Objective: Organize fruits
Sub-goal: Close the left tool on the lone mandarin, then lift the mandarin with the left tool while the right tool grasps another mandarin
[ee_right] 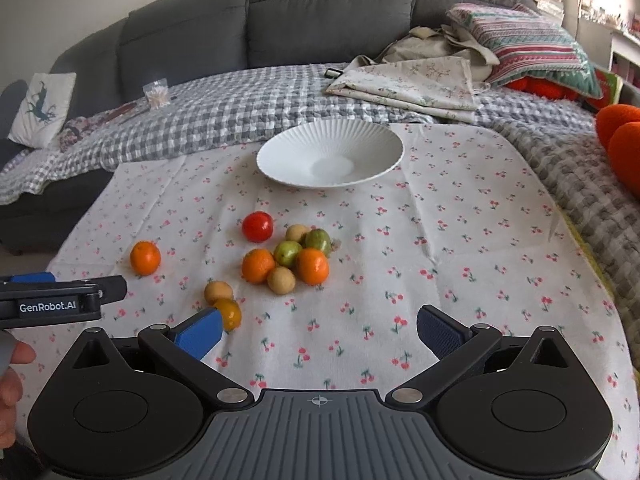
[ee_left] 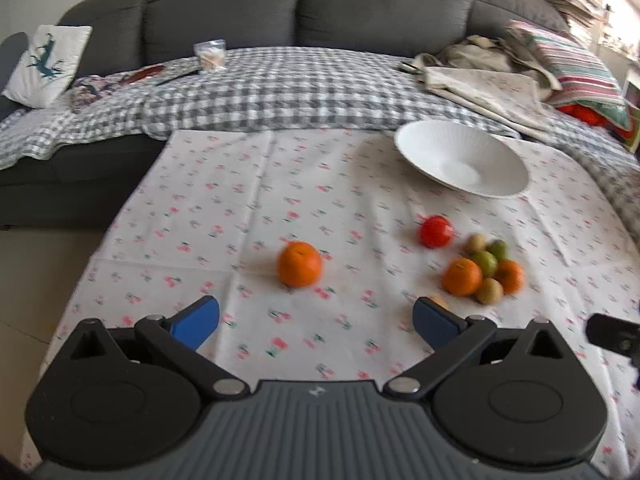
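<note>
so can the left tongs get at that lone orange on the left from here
Probably yes. The left tongs are open and the lone orange sits just ahead of them on bare cloth, apart from the fruit cluster, with nothing between.

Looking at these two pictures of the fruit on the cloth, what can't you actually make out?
- Left wrist view: a small orange fruit is mostly hidden behind the left gripper finger.
- Left wrist view: the fruit cluster is blurred, so kinds are unclear.
- Right wrist view: the orange object is cut off by the right edge.
- Both views: the contents of the clear container are too small.
</note>
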### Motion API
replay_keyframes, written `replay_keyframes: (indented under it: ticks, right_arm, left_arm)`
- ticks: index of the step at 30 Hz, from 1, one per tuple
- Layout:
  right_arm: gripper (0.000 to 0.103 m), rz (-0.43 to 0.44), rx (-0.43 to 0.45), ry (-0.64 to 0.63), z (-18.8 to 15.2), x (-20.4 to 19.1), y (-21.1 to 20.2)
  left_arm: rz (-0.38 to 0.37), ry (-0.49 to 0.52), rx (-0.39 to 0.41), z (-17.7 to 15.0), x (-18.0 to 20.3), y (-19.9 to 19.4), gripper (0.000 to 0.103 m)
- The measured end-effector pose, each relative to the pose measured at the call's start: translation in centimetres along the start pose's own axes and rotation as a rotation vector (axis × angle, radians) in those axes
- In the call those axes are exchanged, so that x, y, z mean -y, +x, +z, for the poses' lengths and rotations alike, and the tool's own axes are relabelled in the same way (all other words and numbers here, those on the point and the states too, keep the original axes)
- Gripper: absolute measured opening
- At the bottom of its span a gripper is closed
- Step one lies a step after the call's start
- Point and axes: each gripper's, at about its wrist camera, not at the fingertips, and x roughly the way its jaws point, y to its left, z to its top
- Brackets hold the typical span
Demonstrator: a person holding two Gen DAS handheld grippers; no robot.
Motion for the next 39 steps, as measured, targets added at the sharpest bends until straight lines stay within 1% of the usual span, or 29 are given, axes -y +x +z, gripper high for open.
replay_keyframes:
  ticks: [2, 5, 6, 8, 9, 11, 12, 16, 18, 22, 25, 27, 29, 31, 32, 33, 34, 35, 36, 37, 38, 39]
  right_arm:
    - [0.103, 0.009, -0.019, -0.005, 0.7, 0.2, 0.6]
    - [0.103, 0.05, -0.055, -0.01, 2.1, 0.6, 1.6]
    - [0.103, 0.056, -0.064, -0.013, 2.5, 0.6, 2.0]
    - [0.103, 0.069, -0.074, -0.028, 3.4, 0.7, 2.6]
    - [0.103, 0.075, -0.075, -0.037, 3.7, 0.6, 2.9]
    - [0.103, 0.073, -0.065, -0.046, 4.3, 0.6, 3.4]
    - [0.103, 0.069, -0.062, -0.048, 4.3, 0.6, 3.7]
    - [0.103, 0.084, -0.074, -0.046, 4.3, 1.2, 4.5]
    - [0.103, 0.087, -0.083, -0.034, 4.4, 1.6, 4.9]
    - [0.103, 0.117, -0.117, 0.002, 4.3, 2.2, 5.7]
    - [0.103, 0.142, -0.131, 0.038, 4.3, 2.7, 5.9]
    - [0.103, 0.136, -0.134, 0.06, 4.4, 2.9, 6.1]
    - [0.103, 0.128, -0.136, 0.075, 4.3, 3.1, 6.2]
    - [0.103, 0.138, -0.141, 0.084, 4.3, 3.2, 6.4]
    - [0.102, 0.142, -0.143, 0.082, 4.3, 3.2, 6.5]
    - [0.102, 0.142, -0.145, 0.075, 4.2, 3.0, 6.7]
    - [0.102, 0.139, -0.144, 0.065, 4.2, 2.8, 6.8]
    - [0.101, 0.136, -0.143, 0.057, 4.1, 2.6, 7.1]
    - [0.101, 0.138, -0.143, 0.051, 4.1, 2.4, 7.4]
    - [0.099, 0.141, -0.146, 0.045, 4.1, 2.3, 7.7]
    - [0.096, 0.142, -0.15, 0.041, 4.0, 2.1, 8.0]
    - [0.095, 0.143, -0.155, 0.032, 3.9, 2.0, 8.4]
  left_arm:
    - [0.01, -0.001, -0.014, 0.6, -0.3, 0.5, 0.102]
    - [-0.004, -0.003, -0.023, 2.0, -0.6, 1.1, 0.102]
    - [-0.002, 0.0, -0.011, 2.3, -0.7, 1.3, 0.102]
    - [-0.017, -0.014, -0.019, 3.3, -1.0, 1.8, 0.102]
    - [0.002, -0.004, -0.031, 3.6, -1.0, 2.1, 0.102]
    - [0.016, -0.017, -0.034, 4.1, -1.3, 2.8, 0.102]
    - [0.02, -0.016, -0.041, 4.1, -1.4, 3.1, 0.102]
    - [-0.008, -0.055, -0.071, 3.9, -2.4, 4.3, 0.102]
    - [-0.03, -0.087, -0.092, 4.0, -3.0, 4.9, 0.102]
    - [-0.066, -0.145, -0.104, 4.3, -4.1, 5.6, 0.1]
    - [-0.065, -0.133, -0.116, 4.2, -4.2, 6.2, 0.099]
    - [-0.086, -0.141, -0.129, 4.0, -4.4, 6.6, 0.094]
    - [-0.094, -0.138, -0.128, 3.9, -4.4, 6.9, 0.091]
    - [-0.087, -0.111, -0.122, 3.7, -3.9, 7.4, 0.089]
    - [-0.083, -0.086, -0.13, 3.6, -3.4, 7.9, 0.085]
    - [-0.087, -0.072, -0.138, 3.5, -2.9, 8.5, 0.08]
    - [-0.092, -0.064, -0.154, 3.4, -2.6, 9.1, 0.076]
    - [-0.101, -0.063, -0.17, 3.3, -2.3, 9.7, 0.069]
    - [-0.106, -0.062, -0.179, 3.2, -2.1, 10.2, 0.06]
    - [-0.101, -0.053, -0.185, 3.2, -1.8, 10.7, 0.055]
    - [-0.089, -0.039, -0.189, 3.1, -1.7, 11.0, 0.043]
    - [-0.068, -0.027, -0.194, 3.0, -1.7, 11.4, 0.039]
